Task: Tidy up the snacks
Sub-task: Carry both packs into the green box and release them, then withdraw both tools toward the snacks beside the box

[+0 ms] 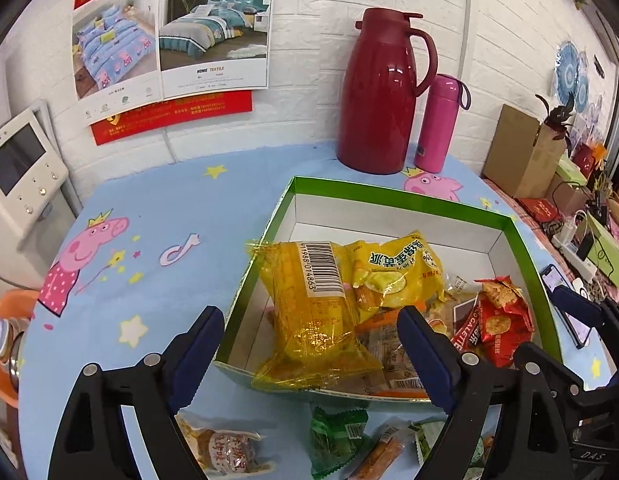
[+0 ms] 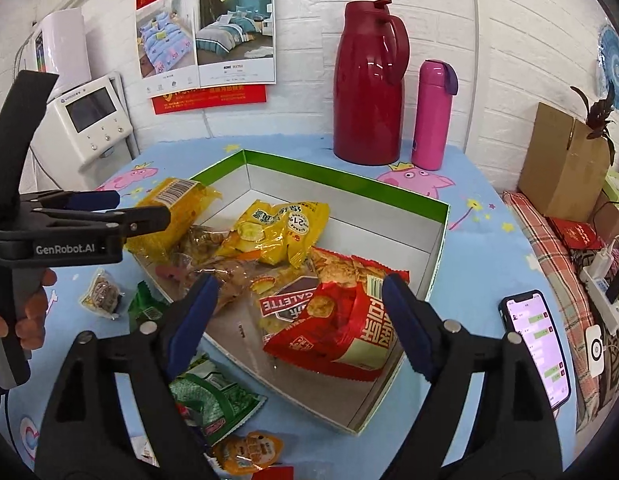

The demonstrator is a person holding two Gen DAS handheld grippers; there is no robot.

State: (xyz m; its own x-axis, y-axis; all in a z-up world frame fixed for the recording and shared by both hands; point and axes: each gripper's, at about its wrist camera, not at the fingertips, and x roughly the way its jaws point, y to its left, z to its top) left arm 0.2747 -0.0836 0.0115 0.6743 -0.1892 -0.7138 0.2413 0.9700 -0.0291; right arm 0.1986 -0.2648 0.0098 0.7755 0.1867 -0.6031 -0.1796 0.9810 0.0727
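A green-rimmed white box (image 1: 389, 196) (image 2: 341, 178) sits on the blue cartoon tablecloth and holds several snack packets. A clear yellow packet (image 1: 313, 312) (image 2: 169, 204) lies over the box's near-left edge. My left gripper (image 1: 309, 340) stands open above it, its fingers wide apart and off the packet. A yellow chip bag (image 1: 393, 268) (image 2: 277, 228) lies deeper in the box. A red cracker bag (image 2: 341, 320) (image 1: 497, 320) rests at the box's right side, and my right gripper (image 2: 301, 312) is open over it. Green packets (image 1: 337, 440) (image 2: 213, 396) lie loose on the cloth.
A dark red jug (image 1: 381, 96) and a pink bottle (image 1: 439, 124) stand behind the box. A lit phone (image 2: 537, 344) lies right of it. Cardboard box (image 2: 565, 160) and power strip (image 2: 601, 284) are at far right. Small loose snacks (image 2: 103, 290) (image 2: 247, 452) lie nearby.
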